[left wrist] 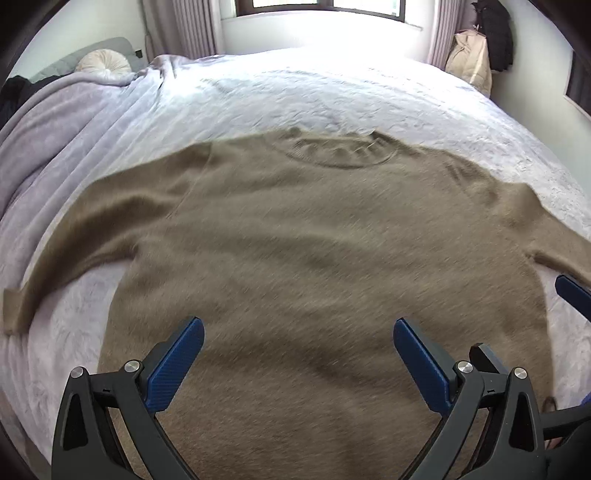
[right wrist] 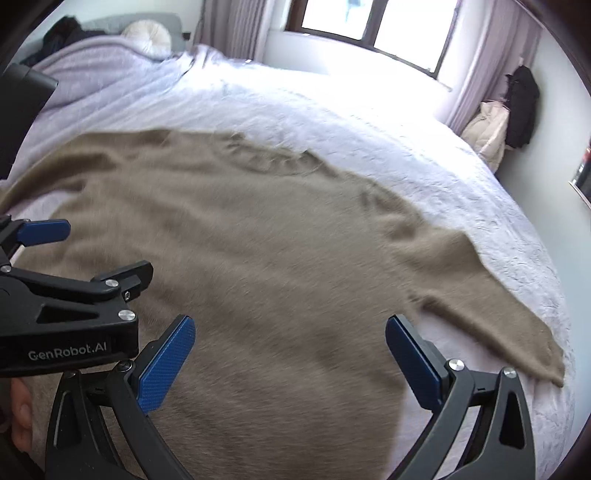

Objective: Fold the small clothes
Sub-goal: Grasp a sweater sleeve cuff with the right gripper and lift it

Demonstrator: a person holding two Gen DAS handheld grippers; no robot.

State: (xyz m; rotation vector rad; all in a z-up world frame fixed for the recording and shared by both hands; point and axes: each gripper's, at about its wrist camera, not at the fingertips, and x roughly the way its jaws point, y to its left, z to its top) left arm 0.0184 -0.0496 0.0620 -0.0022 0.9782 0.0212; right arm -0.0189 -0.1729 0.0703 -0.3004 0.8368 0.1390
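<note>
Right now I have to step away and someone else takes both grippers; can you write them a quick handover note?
Left gripper: open, empty, above the lower body of the sweater.
Right gripper: open, empty, above the sweater's right side, near its right sleeve.
The brown sweater lies spread flat on the bed, collar away from you, both sleeves out to the sides.
Done: laid out flat. No fold made yet.
Left: fold the sleeves in, then fold the body.

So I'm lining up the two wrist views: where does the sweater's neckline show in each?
Left wrist: neckline sits top centre, straight ahead on the sweater.
Right wrist: neckline sits upper left of centre, seen at a slant.
Shared landmark: the window behind the bed, top of both views.
</note>
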